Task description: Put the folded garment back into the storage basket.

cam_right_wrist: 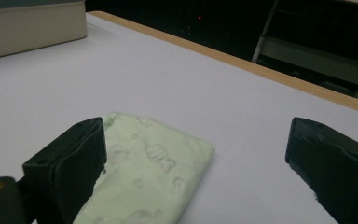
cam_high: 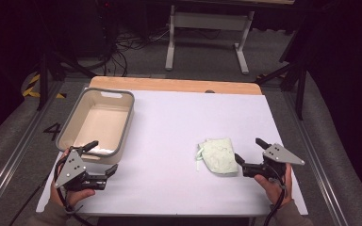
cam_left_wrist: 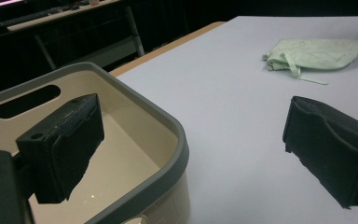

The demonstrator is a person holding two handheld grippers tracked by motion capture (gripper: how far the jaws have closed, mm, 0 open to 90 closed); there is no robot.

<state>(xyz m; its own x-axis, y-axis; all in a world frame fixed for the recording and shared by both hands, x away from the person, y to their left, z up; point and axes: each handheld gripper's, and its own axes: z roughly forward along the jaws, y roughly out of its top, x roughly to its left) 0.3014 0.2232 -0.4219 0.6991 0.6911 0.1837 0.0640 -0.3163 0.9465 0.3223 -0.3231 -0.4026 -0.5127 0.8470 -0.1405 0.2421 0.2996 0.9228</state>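
Holding position at the near left of the white tabletop (cam_high: 169,122), the left hand-held gripper (cam_high: 102,159) has its jaws spread wide with nothing between them; in the left gripper view one jaw sits over the near corner of the grey-rimmed tub (cam_left_wrist: 168,126) and the other over bare surface beside it. The tub (cam_high: 128,117) is beige inside, carries a slot handle in its far wall, and stands at the left side of the tabletop with no contents seen. The right hand-held gripper (cam_high: 248,151) is at the near right, likewise open and gripping nothing. Its nearer jaw lies just beside the folded pale-green cloth (cam_high: 218,156); whether it touches cannot be told. In the right gripper view the cloth (cam_right_wrist: 154,182) shows a faint printed pattern and lies flat, partly behind the left-hand jaw. A tie or strap trails from the cloth (cam_left_wrist: 314,53) in the left gripper view. Cloth and tub are well apart.
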